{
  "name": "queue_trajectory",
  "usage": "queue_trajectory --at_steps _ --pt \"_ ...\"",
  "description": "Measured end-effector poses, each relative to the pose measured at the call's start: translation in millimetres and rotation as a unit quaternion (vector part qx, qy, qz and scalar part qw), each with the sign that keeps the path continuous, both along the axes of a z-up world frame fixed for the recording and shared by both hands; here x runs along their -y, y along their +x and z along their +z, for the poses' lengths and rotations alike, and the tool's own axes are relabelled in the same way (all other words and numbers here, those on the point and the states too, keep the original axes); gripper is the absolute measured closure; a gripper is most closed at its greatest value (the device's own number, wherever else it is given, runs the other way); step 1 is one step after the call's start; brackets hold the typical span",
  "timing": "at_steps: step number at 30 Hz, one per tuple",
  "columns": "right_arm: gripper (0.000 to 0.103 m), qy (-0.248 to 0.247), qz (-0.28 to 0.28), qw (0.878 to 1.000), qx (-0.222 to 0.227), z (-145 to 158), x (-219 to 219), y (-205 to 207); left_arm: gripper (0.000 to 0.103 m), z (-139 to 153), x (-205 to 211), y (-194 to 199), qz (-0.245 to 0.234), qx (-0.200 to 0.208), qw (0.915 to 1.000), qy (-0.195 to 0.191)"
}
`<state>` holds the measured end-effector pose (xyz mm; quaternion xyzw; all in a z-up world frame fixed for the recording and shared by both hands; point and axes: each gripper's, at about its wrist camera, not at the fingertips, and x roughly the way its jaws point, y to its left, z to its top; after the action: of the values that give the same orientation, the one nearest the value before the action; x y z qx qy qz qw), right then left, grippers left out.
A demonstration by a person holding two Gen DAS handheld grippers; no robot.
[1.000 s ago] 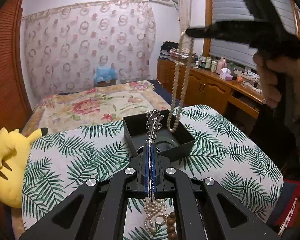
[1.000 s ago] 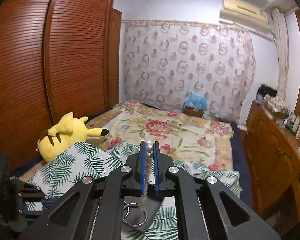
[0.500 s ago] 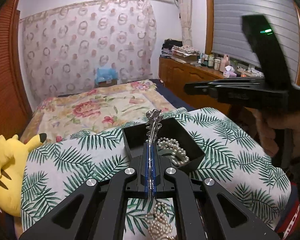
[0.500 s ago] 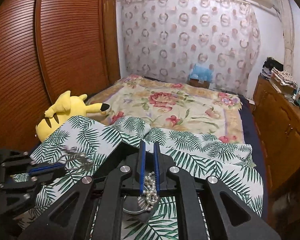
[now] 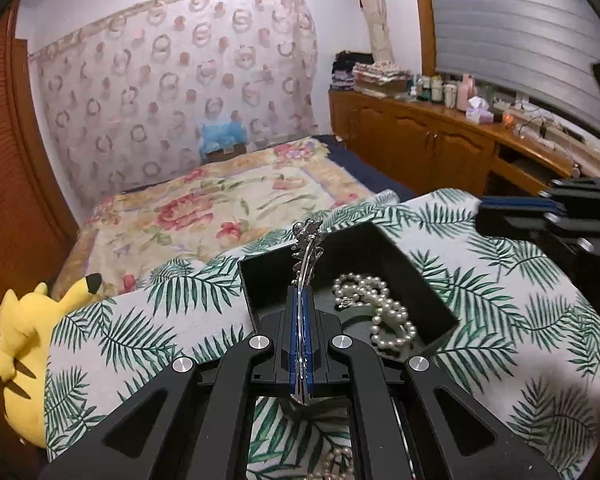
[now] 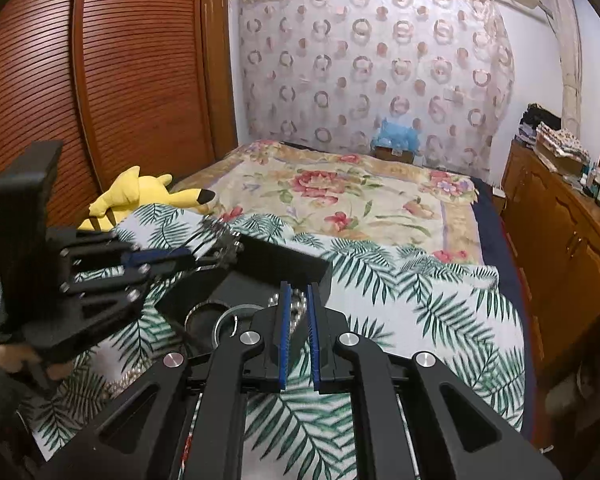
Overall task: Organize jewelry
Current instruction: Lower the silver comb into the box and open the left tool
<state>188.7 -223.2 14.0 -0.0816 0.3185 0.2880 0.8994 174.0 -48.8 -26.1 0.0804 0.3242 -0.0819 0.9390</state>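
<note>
- Pearl necklace (image 5: 380,304) lies heaped in the black box (image 5: 428,280), right half; one piece done, by my read.
- Silver hair clip (image 5: 306,256), ornate top, shiny & thin, is pinched in left gripper (image 5: 300,332) jaws, above box's near-left wall; looks next to go in.
- More pearls (image 5: 336,460) & a ring-like piece lie on the leaf-print cover (image 5: 520,320) near its front edge, still to sort.
- Right gripper (image 6: 297,320): jaws apart, nothing in them, over the box.

White pearl necklace (image 5: 384,304) in black box (image 5: 416,276) on green palm-leaf cloth (image 5: 148,332).
</note>
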Motion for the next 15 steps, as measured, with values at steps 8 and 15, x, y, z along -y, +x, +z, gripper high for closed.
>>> queue_trajectory --at_steps 8,15 --pt "0.093 0.009 -0.007 1.000 -0.010 -11.6 16.1 -6.6 0.088 6.9 -2.5 4.8 0.004 0.008 0.9997 -0.021" --pt "0.093 0.011 -0.001 1.000 -0.019 -25.9 18.1 -26.5 0.088 11.5 -3.0 -15.0 -0.014 0.010 0.9994 -0.029"
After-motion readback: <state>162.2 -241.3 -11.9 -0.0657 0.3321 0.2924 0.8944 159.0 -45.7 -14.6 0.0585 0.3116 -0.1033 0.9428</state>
